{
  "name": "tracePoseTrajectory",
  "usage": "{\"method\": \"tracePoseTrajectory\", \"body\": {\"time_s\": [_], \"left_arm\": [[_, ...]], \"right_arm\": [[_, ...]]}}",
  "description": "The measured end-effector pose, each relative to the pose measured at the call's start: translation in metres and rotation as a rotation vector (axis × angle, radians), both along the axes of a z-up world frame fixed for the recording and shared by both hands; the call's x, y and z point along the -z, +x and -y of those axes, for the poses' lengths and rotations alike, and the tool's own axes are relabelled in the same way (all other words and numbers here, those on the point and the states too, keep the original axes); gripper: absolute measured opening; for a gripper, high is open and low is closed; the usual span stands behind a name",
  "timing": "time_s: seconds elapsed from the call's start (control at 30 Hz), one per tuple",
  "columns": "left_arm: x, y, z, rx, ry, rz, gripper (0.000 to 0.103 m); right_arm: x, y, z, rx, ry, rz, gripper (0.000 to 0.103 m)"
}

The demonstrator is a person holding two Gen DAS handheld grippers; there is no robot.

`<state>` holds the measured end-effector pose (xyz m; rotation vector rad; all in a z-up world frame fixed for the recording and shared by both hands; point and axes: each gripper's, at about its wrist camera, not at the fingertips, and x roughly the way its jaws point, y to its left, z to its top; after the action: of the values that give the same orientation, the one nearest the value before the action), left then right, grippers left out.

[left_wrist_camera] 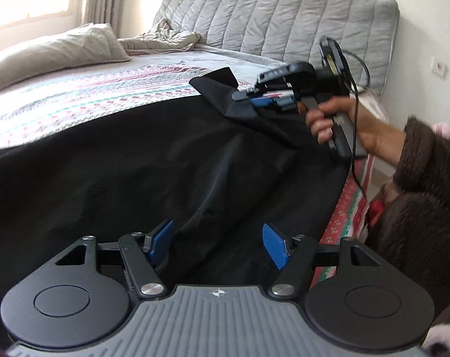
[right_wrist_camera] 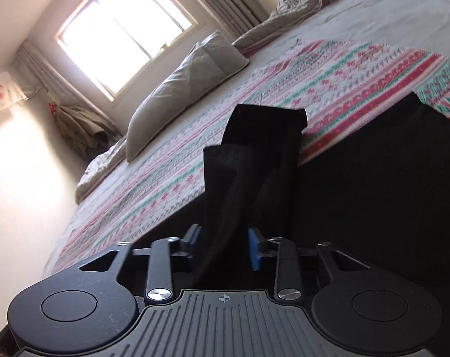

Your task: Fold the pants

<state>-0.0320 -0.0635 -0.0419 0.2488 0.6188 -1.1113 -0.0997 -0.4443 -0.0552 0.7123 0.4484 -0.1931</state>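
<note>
The bed fills the room ahead of both grippers, under a patterned bedspread of pink, green and white bands. A quilted grey headboard cover stands at its far end, beyond the right gripper in the left wrist view. The black pants lie spread over the near side of the bed, directly under and ahead of the left gripper, reaching across to the right gripper. A grey pillow rests far ahead and left of the left gripper. A window glows beyond it.

The left gripper hovers with its blue pads well apart, pants fabric below but nothing pinched. The right gripper, held by a hand in a brown fuzzy sleeve, is clamped on a raised fold of the pants, with a hem end sticking up past its pads.

No writing or brand can be read; only a small crosshair mark shows on each gripper body.
</note>
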Motion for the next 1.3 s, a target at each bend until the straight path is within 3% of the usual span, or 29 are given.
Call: {"method": "tracePoseTrajectory", "body": {"time_s": [0.07, 0.1, 0.2, 0.27, 0.37, 0.47, 0.53, 0.6, 0.67, 0.77, 1.03, 1.13, 1.3], "left_arm": [[0.001, -0.004, 0.003, 0.000, 0.015, 0.034, 0.065], [0.001, -0.005, 0.005, -0.005, 0.020, 0.047, 0.063], [0.001, -0.007, 0.007, -0.036, 0.031, 0.077, 0.044], [-0.001, -0.006, 0.005, -0.062, 0.028, 0.079, 0.023], [-0.006, -0.007, 0.002, -0.061, 0.002, 0.058, 0.008], [-0.011, -0.012, 0.001, -0.056, 0.005, 0.071, 0.008], [-0.011, -0.014, 0.000, -0.056, 0.007, 0.067, 0.011], [-0.010, -0.014, 0.001, -0.056, 0.000, 0.056, 0.017], [-0.010, -0.014, 0.003, -0.047, -0.011, 0.048, 0.031], [-0.009, -0.015, 0.006, -0.042, -0.013, 0.054, 0.043], [-0.004, -0.008, 0.010, -0.025, 0.018, 0.048, 0.043], [-0.003, -0.006, 0.009, -0.026, 0.019, 0.041, 0.043], [-0.002, -0.003, 0.012, -0.028, 0.012, 0.032, 0.043]], "right_arm": [[-0.006, 0.002, -0.002, 0.023, -0.032, 0.012, 0.009], [-0.010, 0.000, -0.004, 0.040, -0.054, 0.020, 0.007], [-0.030, -0.021, -0.003, 0.125, -0.122, 0.046, 0.003], [-0.042, -0.043, 0.001, 0.194, -0.143, 0.072, 0.001], [-0.058, -0.085, 0.009, 0.323, -0.197, 0.074, 0.001], [-0.065, -0.125, 0.019, 0.418, -0.207, 0.035, 0.002], [-0.060, -0.141, 0.028, 0.405, -0.144, 0.038, 0.012], [-0.053, -0.144, 0.032, 0.356, -0.080, 0.040, 0.012], [-0.047, -0.134, 0.030, 0.270, -0.019, 0.045, 0.027], [-0.040, -0.112, 0.020, 0.155, 0.049, 0.070, 0.052], [-0.017, -0.049, 0.003, 0.020, 0.169, 0.007, 0.049], [-0.004, -0.036, 0.005, 0.020, 0.222, -0.027, 0.042], [0.012, -0.020, 0.014, 0.025, 0.321, 0.024, 0.038]]}}
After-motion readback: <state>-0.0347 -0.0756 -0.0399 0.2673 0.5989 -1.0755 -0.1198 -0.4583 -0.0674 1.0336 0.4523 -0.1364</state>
